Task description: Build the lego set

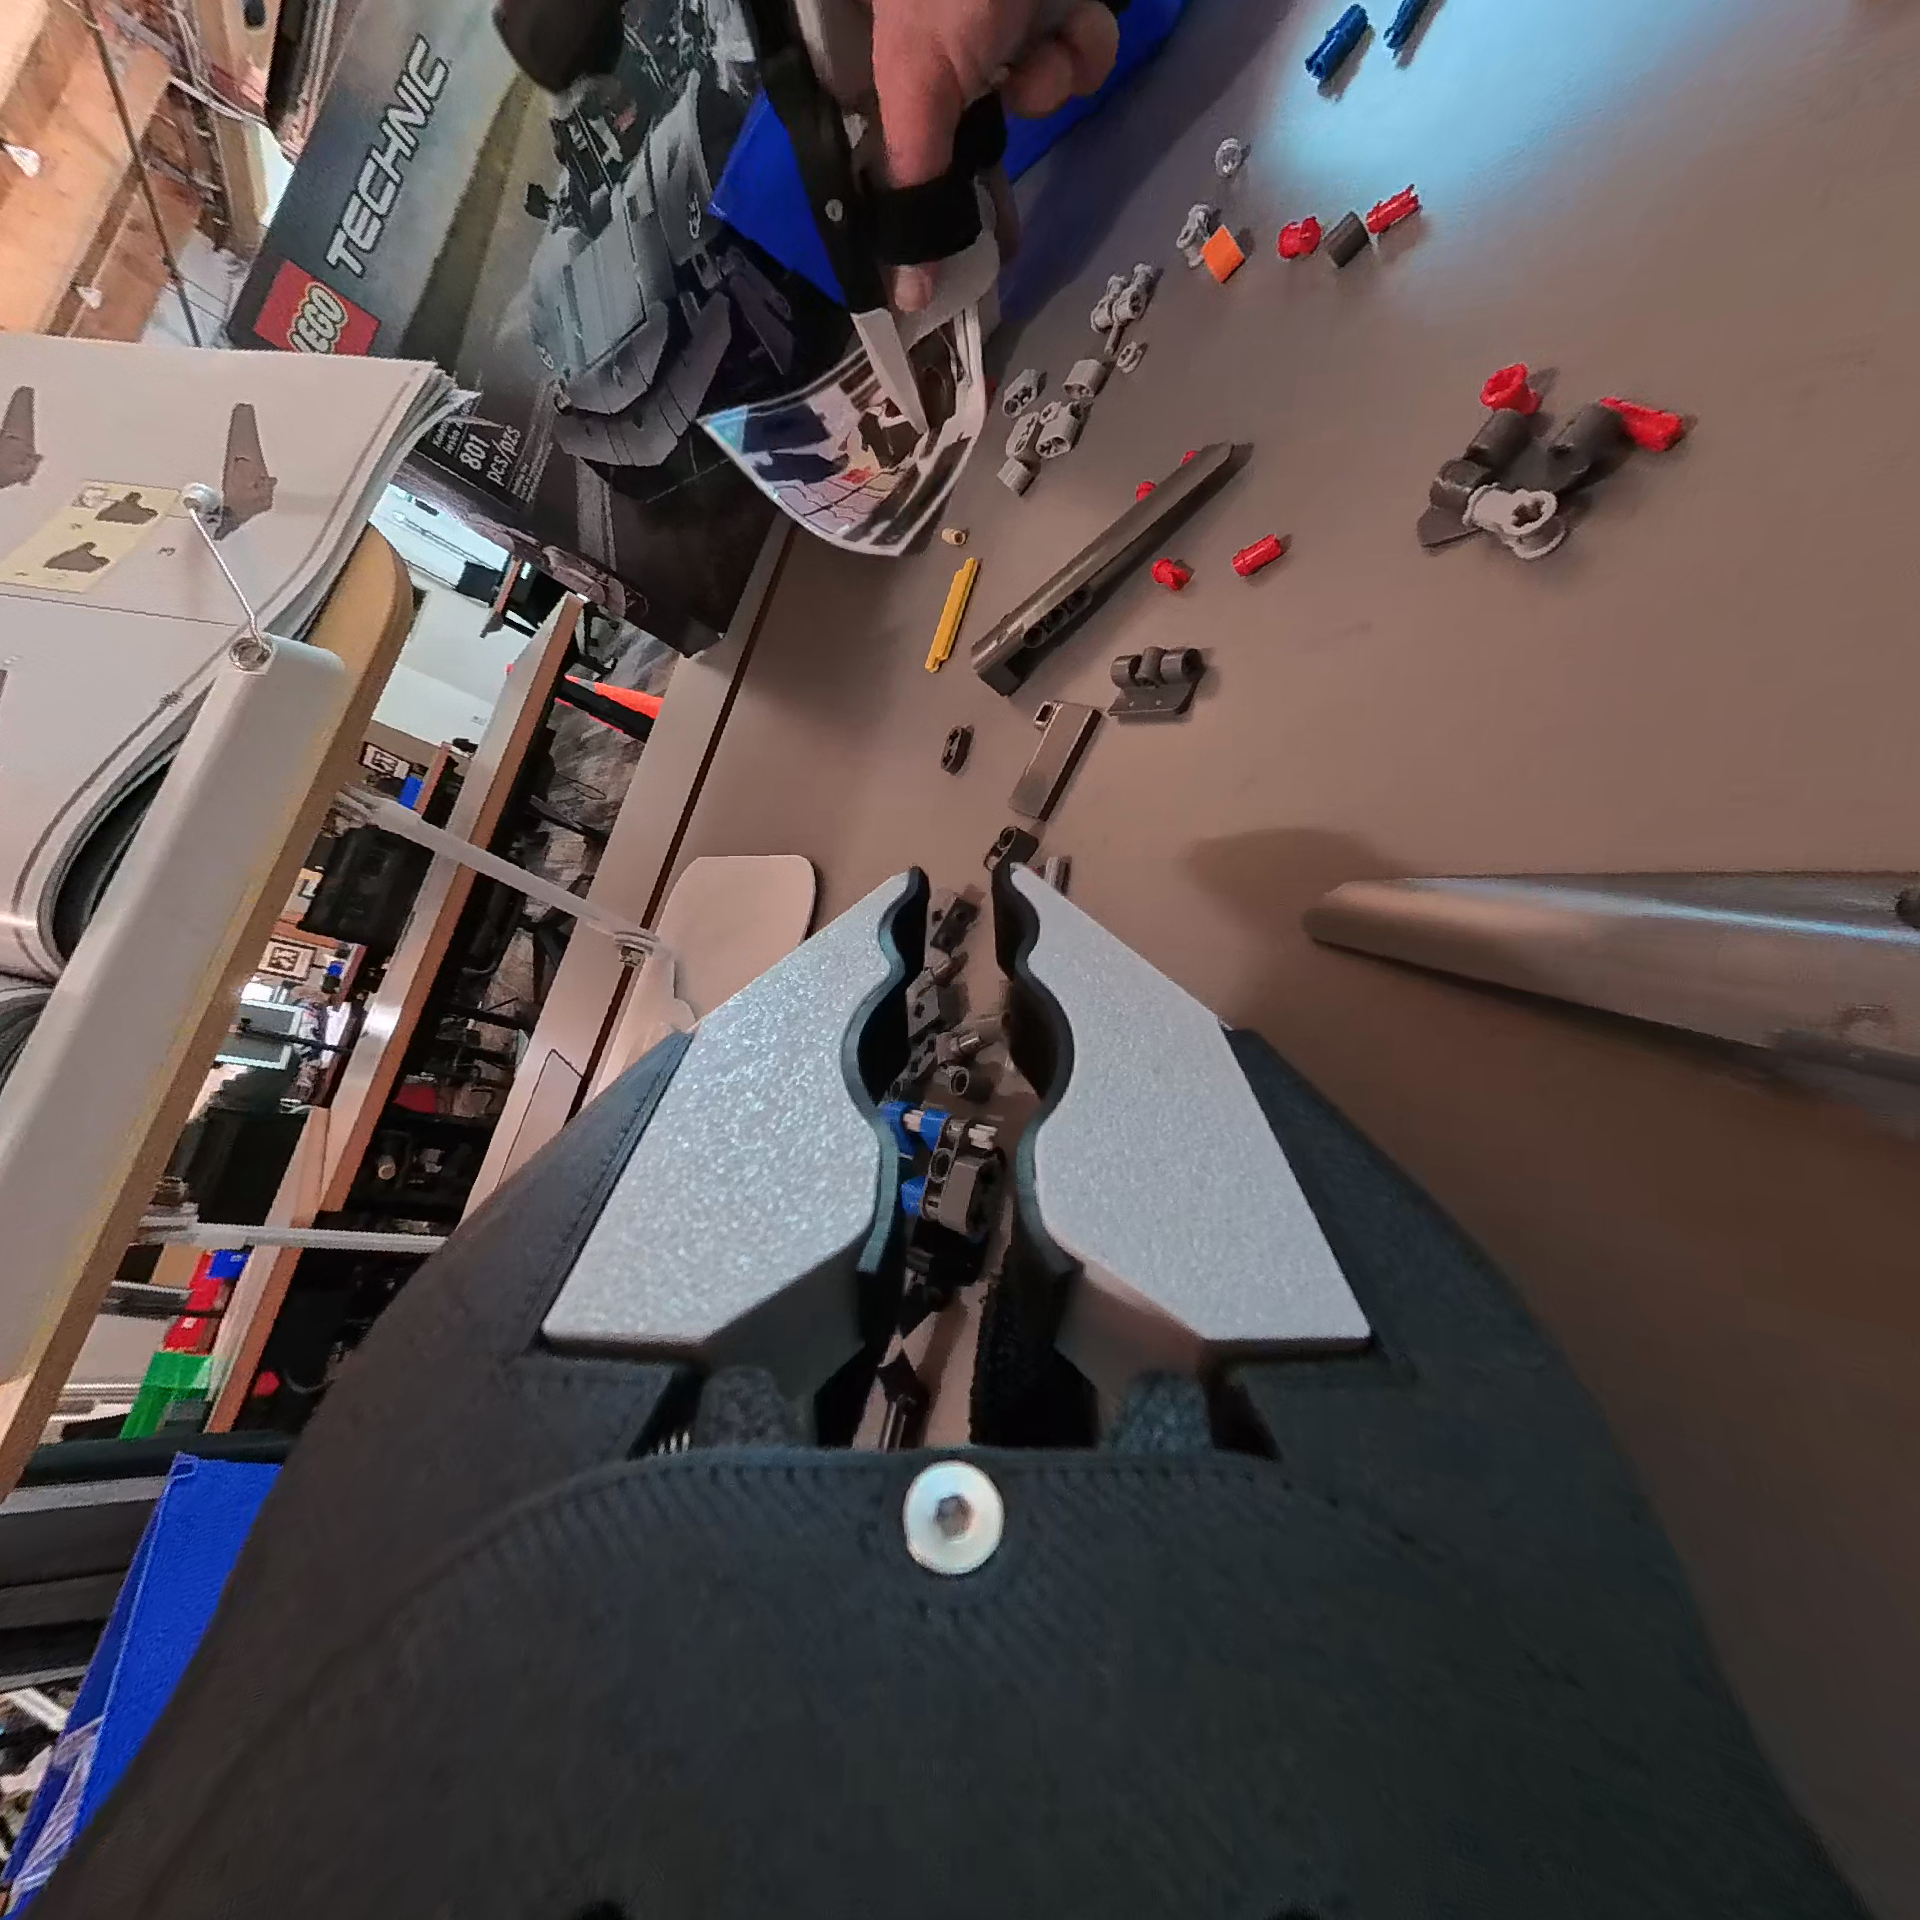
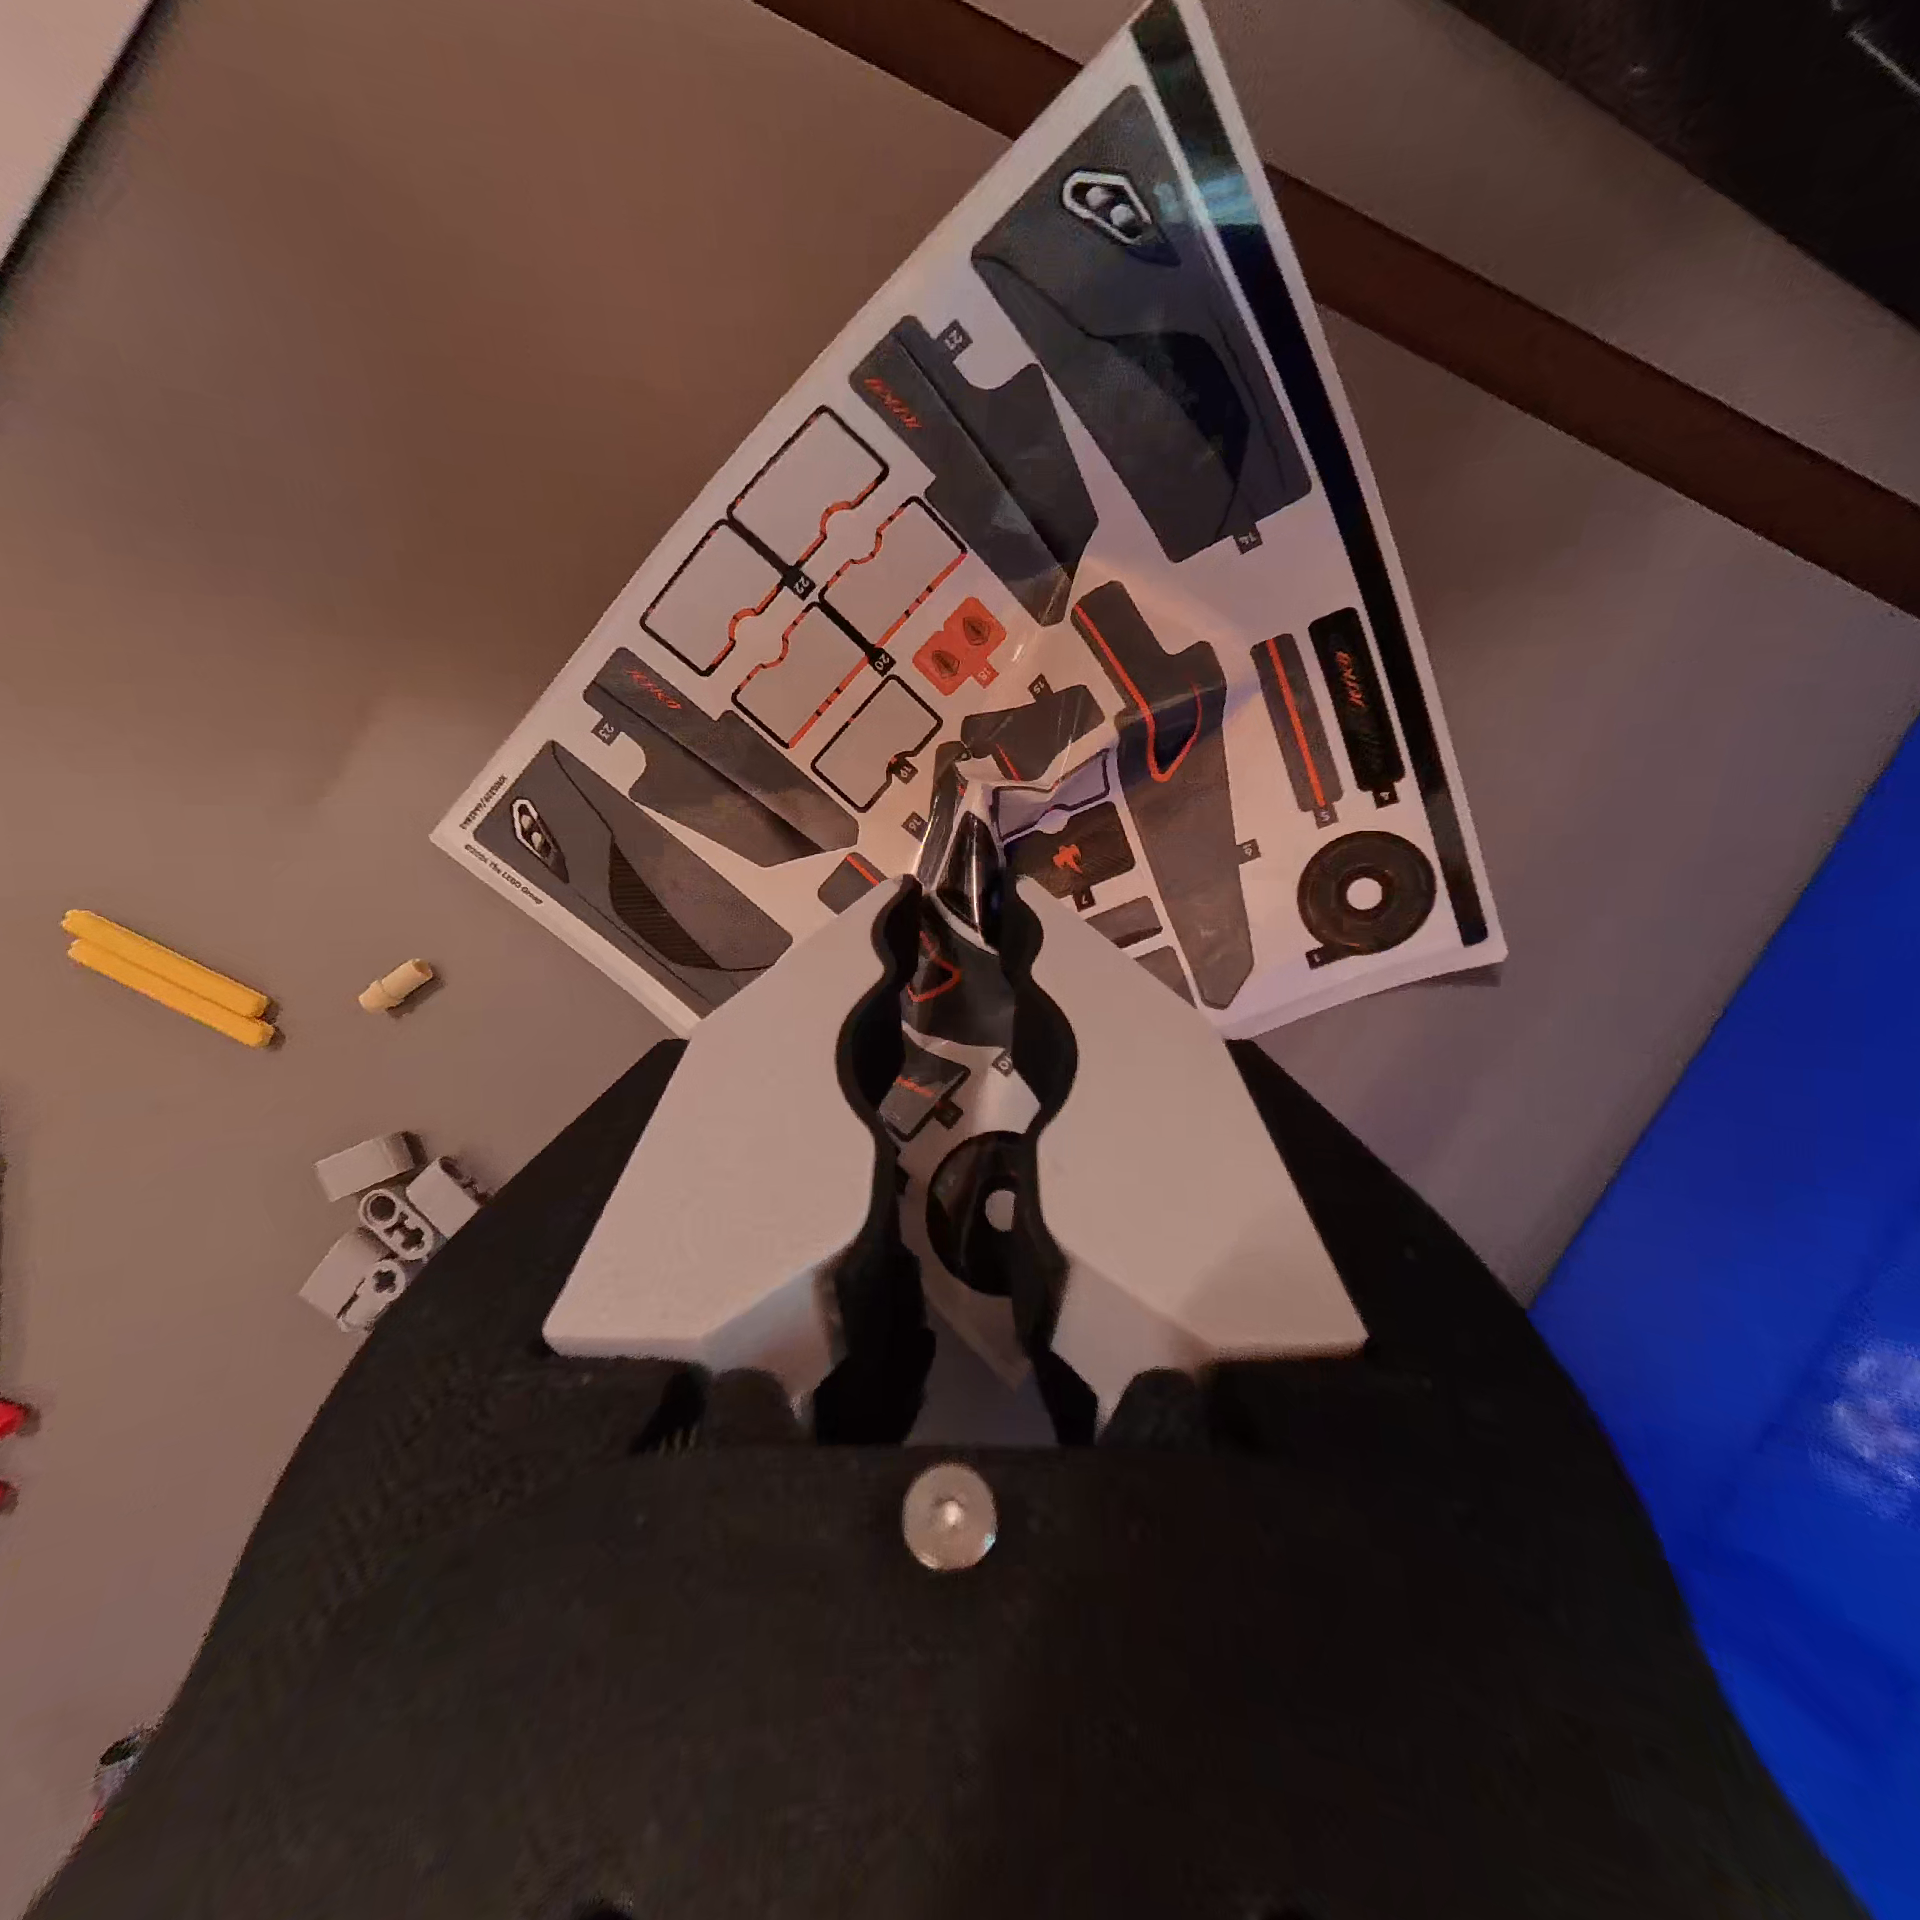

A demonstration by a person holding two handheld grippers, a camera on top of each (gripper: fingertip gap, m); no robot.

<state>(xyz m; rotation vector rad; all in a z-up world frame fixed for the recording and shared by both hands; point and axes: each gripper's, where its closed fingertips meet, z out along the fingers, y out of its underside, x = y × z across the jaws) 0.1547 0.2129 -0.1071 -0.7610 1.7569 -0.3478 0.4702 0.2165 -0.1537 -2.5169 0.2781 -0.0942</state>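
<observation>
Right wrist view has the right tongs clenched on the edge of the sticker sheet, which curls upward off the bench and is puckered at the pinch. Just to the left lie two yellow axles, a tan pin and a cluster of light grey connectors; a blue bin sits to the right.

Over in the left wrist view, the left tongs stand released, slightly apart with nothing gripped, hovering over a dark subassembly with blue pins on the bench. Farther out are a long dark beam, red pins and a dark grey and red subassembly, with the set's box and the instruction booklet at the bench edge.

I'd say it's the sticker stage: the sheet is being lifted for handling. Next, the free tongs would need to steady the sheet or fetch the part a sticker belongs on, gently, since the paper creases easily
</observation>
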